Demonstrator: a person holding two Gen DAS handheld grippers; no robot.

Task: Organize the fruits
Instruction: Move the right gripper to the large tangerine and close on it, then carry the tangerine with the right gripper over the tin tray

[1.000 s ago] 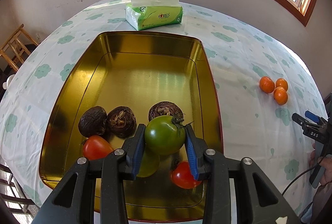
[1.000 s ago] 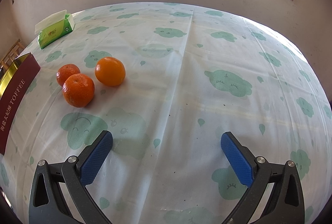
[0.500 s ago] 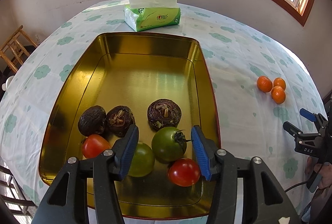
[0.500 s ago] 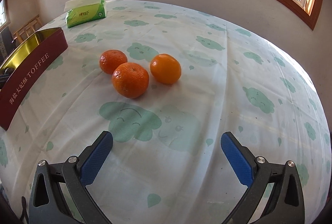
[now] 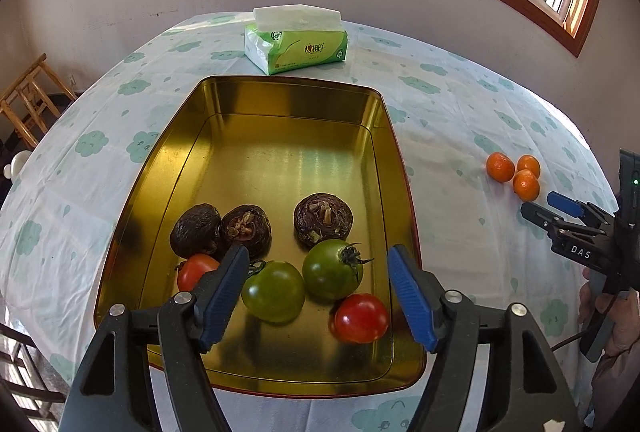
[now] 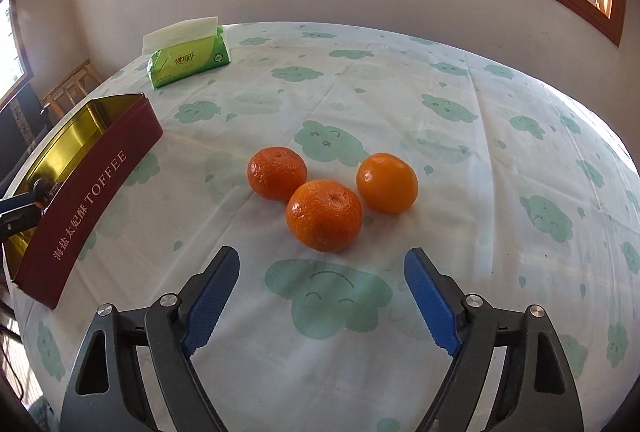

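Gold rectangular tin tray (image 5: 224, 136) holds tomatoes (image 5: 332, 269) and three dark brown corms (image 5: 323, 219) (both grippers (image 5: 318, 296) (image 6: 322, 298) wide open, empty).

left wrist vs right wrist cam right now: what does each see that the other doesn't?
Left wrist only: inside the gold tin, with two green tomatoes, two red tomatoes and three dark brown fruits; the open left tongs hang over them.

Right wrist only: the tin's red side lettered TOFFEE and the open right tongs, empty, just short of the nearest orange.

Both: three oranges on the tablecloth, the tissue pack, the window.
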